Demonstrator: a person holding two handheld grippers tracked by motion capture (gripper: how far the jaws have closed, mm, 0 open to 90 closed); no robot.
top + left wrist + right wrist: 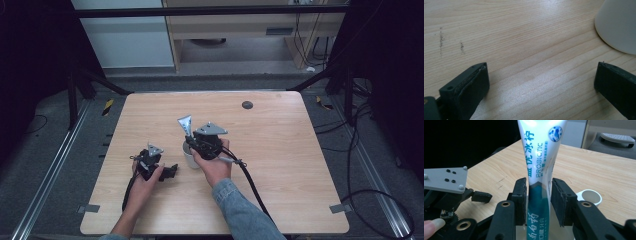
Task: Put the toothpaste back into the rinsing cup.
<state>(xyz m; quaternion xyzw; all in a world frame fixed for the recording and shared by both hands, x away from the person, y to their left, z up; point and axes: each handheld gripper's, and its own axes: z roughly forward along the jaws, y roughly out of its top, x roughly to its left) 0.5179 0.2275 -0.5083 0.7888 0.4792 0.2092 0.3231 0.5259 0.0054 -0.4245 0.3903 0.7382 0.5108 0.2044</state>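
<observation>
- Between the right gripper's [539, 201] two black jaws stands a toothpaste tube [541, 157], white above and teal below, clenched on both flat sides about halfway up its length.
- From the right gripper view the tube rises upright out of the jaws, its crimped end uppermost, with its lower part going down into a white cup [589, 195] whose rim curves out to the right of the jaws.
- Seen from the high view, the right gripper [192, 137] sits over the cup [190, 155] near the middle of the table, and the tube's [185, 123] silvery end sticks up and leans a little to the far left.
- The right hand [216, 165] wraps the gripper body from the near side, a denim sleeve [240, 210] behind it, and a black cable [252, 182] trails toward the near right edge.
- To the left, the left gripper [172, 170] lies low over the wood with its jaws spread wide and nothing between them; its own view shows bare table between the two pads [472, 87] and the cup's white wall [619, 25] just beyond the right-hand jaw, not touching it.
- The left hand [145, 182] holds that gripper close beside the cup, on its near left.
- Wooden table [280, 140] runs pale and grained all round, with a small dark disc [247, 105] near its far edge, well apart from both grippers.
</observation>
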